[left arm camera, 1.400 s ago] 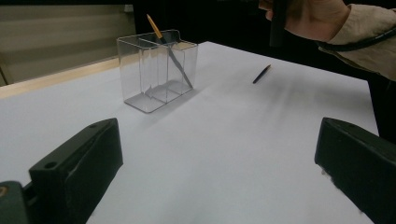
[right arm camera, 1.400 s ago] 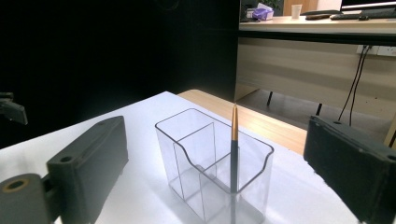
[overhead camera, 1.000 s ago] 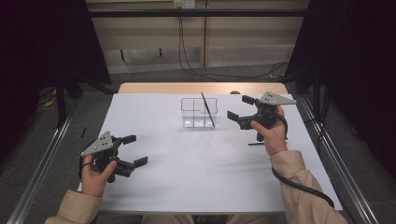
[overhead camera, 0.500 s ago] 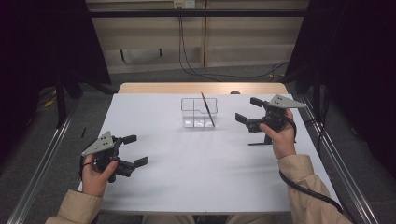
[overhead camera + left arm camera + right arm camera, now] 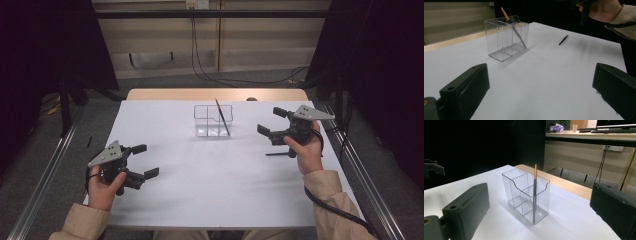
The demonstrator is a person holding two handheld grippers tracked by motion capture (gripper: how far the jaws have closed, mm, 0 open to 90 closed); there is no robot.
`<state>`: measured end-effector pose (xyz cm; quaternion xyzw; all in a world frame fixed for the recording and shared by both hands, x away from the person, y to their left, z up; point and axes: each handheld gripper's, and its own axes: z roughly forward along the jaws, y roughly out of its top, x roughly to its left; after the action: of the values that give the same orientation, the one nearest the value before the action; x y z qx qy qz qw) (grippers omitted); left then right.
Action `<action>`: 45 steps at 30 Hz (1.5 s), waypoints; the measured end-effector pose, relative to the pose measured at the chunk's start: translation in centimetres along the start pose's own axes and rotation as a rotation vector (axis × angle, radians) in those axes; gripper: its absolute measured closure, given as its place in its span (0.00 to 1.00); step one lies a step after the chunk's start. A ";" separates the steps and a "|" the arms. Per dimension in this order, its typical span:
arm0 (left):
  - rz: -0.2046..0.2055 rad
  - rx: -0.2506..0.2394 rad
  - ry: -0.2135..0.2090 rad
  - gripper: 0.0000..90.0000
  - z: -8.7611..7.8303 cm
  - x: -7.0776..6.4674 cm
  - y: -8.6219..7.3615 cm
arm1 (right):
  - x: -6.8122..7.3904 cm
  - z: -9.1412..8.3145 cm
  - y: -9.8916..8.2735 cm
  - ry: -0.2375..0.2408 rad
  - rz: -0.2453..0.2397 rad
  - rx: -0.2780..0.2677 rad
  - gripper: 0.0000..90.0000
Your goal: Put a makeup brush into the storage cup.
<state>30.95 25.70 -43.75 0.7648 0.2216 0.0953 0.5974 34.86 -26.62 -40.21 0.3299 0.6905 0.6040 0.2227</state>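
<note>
From the high view, I have my left gripper [image 5: 141, 161] low over the near-left part of the white table [image 5: 210, 190], jaws spread and holding nothing. My right gripper [image 5: 272, 121] is up at the right side, also spread wide and empty, pointing toward the clear holder [image 5: 213, 121]. The holder stands near the far middle of the table, with one pen [image 5: 223, 117] leaning inside it, its tip sticking out over the rim. A second, dark pen [image 5: 276, 153] lies flat on the table just beside my right hand [image 5: 306, 152], below the right gripper and untouched.

In the left gripper view, my two black jaws sit far apart at the bottom corners with bare table between them. The holder [image 5: 506, 37] stands ahead to the left, the pen [image 5: 513, 27] slanting across its inside. The loose pen [image 5: 563, 39] lies farther off to the right, well apart from the holder, under my other hand [image 5: 602, 8].

In the right gripper view, the jaws are again wide apart and empty. The holder [image 5: 526, 195] sits between them, ahead, and shows three compartments; the pen [image 5: 534, 192] stands nearly upright in the nearest one, orange end up.
</note>
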 end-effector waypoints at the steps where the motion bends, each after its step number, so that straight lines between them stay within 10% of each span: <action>1: 0.001 0.002 -0.001 0.01 0.0 0.0 0.0 | 0.0 -0.1 -0.1 0.001 0.003 -0.001 0.02; 45: 0.005 -0.001 -0.002 0.01 0.1 -0.1 0.1 | -2.3 -4.0 -1.7 -0.064 0.016 0.017 0.02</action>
<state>30.96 25.50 -43.65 0.7651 0.2192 0.0961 0.5978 33.30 -31.11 -41.42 0.3564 0.6855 0.5889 0.2373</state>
